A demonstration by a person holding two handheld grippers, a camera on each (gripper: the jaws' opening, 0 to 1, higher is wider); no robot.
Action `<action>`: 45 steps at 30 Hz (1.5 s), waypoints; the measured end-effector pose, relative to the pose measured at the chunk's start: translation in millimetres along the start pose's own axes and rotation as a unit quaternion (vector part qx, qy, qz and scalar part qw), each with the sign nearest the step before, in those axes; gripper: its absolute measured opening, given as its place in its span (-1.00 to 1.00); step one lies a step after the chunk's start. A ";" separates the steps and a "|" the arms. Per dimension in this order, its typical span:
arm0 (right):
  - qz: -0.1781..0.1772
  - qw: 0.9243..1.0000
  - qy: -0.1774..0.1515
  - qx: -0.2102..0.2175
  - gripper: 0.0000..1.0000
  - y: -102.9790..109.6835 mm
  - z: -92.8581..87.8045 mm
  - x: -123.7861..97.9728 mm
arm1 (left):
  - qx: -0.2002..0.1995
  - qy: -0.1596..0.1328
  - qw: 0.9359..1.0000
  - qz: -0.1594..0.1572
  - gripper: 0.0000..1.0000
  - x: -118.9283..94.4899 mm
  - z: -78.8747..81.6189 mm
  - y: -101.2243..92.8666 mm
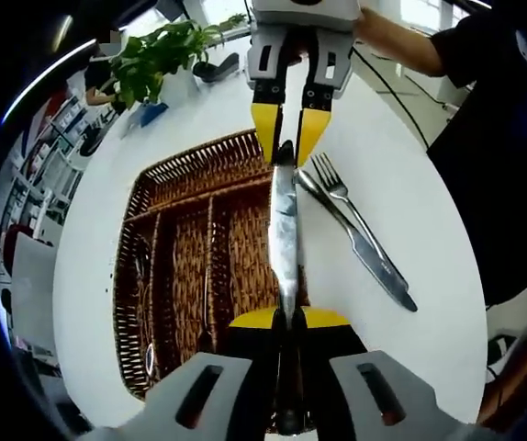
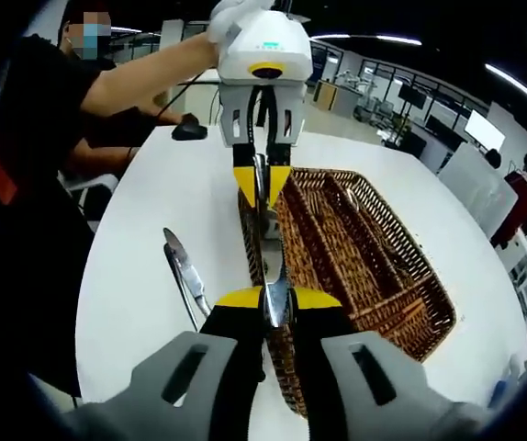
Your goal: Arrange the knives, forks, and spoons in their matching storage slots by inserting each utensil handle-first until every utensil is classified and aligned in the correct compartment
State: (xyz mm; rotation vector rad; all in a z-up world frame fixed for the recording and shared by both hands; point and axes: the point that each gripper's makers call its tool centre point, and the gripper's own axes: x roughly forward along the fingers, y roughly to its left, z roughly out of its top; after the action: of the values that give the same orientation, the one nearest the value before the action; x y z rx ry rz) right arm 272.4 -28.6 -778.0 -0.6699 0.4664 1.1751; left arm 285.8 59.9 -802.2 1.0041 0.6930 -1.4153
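Spanning the gap between the two grippers, a knife hangs level over the near long rim of the basket, one end in each. The left gripper has its jaws pressed together on one end of the knife; the right gripper faces it with its jaws pinching the other end. In the right gripper view the same hold shows from the other side — the right gripper nipping the knife, the left gripper opposite.

The basket is wicker, brown, split by woven walls into long slots, and a few utensils already lie in them, too dim to name. It sits mid-counter, with bare white counter all round it. Beside the rim on the person's side lie a fork and a second knife, touching and roughly parallel to the held one, with open counter beyond them toward the edge. A potted plant stands at the far edge, well apart from the basket.

The held knife is plain bright steel, narrow, glinting along its length.
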 end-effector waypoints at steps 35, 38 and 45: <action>0.022 0.995 0.095 -0.021 -0.81 -30.7 -35.1 68.5 | -0.058 0.047 0.997 -0.019 -0.85 49.9 -50.3 28.3; 0.016 0.994 0.105 -0.025 -0.81 -33.5 -40.5 73.2 | -0.058 0.054 0.997 -0.022 -0.84 51.9 -52.2 26.9; 0.017 0.992 0.124 -0.031 -0.78 -29.3 -48.0 76.7 | -0.061 0.060 0.996 -0.009 -0.82 44.8 -56.0 29.2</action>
State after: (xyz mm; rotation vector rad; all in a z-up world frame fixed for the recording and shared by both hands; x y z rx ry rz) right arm 325.6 -16.4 -855.8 -0.8700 0.6552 1.1465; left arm 327.7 84.7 -862.5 0.9955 0.8683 -1.3195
